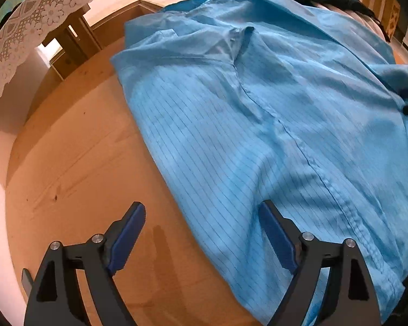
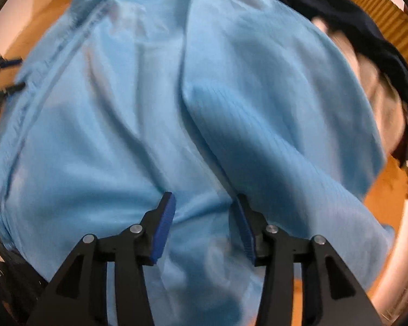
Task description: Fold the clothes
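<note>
The left gripper [image 1: 201, 217] hangs agape over the blue shirt's [image 1: 258, 122] hem beside the table's [image 1: 81, 149] bare side; the right gripper [image 2: 204, 206], likewise spread and empty, hovers above its sleeve side. The shirt lies mostly flat; whichever fold comes next likely needs both to pinch an edge.

Blurred dark garment [image 2: 367, 35], perhaps trousers

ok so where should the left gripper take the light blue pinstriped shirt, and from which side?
Probably the hem-side edge of the light blue pinstriped shirt, where it lies flat on the wooden tabletop. Come in low from the bare wood on the left. The open left gripper already straddles that edge: one finger over wood, one over cloth. The edge there is thin and flat, so slide one finger under it.
</note>
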The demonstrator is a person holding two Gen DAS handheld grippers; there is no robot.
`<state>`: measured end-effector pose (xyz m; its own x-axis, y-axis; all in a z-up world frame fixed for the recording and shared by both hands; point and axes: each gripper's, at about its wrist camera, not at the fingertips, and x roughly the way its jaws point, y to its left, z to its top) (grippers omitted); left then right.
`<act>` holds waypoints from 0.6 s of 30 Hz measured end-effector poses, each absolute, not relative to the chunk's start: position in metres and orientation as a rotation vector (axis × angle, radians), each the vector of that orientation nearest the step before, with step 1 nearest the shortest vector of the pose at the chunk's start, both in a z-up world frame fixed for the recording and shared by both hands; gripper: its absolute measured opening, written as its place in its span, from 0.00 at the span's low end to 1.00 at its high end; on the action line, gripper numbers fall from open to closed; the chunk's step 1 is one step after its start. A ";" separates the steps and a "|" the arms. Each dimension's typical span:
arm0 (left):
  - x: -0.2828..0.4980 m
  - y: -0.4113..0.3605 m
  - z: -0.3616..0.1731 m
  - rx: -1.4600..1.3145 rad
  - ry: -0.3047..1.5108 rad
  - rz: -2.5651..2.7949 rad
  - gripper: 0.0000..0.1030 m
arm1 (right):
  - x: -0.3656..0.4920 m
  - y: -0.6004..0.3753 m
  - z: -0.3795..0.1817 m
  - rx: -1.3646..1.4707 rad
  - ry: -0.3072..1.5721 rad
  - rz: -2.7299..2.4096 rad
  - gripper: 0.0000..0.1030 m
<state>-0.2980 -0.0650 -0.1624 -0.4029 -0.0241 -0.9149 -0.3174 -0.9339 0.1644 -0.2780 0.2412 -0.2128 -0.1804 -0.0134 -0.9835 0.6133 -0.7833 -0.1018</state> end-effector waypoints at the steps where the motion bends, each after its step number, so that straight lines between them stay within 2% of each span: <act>1: -0.300 -0.065 -0.163 -1.607 0.467 2.448 0.82 | -0.278 0.240 -0.209 1.673 0.737 -2.021 0.42; 3: -0.302 -0.064 -0.163 -1.606 0.471 2.445 0.73 | -0.281 0.231 -0.191 1.585 0.707 -2.055 0.42; 4: -0.302 -0.063 -0.162 -1.604 0.477 2.441 0.65 | -0.284 0.224 -0.179 1.526 0.669 -2.066 0.42; 8: -0.324 -0.061 -0.147 -1.531 0.428 2.463 0.65 | -0.310 0.184 -0.154 1.364 0.596 -2.103 0.42; 13: -0.375 -0.052 -0.148 -1.519 0.348 2.459 0.65 | -0.341 0.112 -0.150 1.311 0.462 -2.068 0.42; 16: -0.391 -0.038 -0.145 -1.539 0.334 2.448 0.66 | -0.366 0.081 -0.156 1.306 0.499 -2.093 0.42; 18: -0.388 -0.041 -0.142 -1.564 0.326 2.437 0.66 | -0.389 0.060 -0.170 1.307 0.527 -2.116 0.35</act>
<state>-0.3883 -0.0408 -0.1424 -0.4056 0.0698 -0.9114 -0.3070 -0.9496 0.0639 -0.3894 0.0602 -0.1699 -0.3432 -0.2750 -0.8981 0.6643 -0.7470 -0.0251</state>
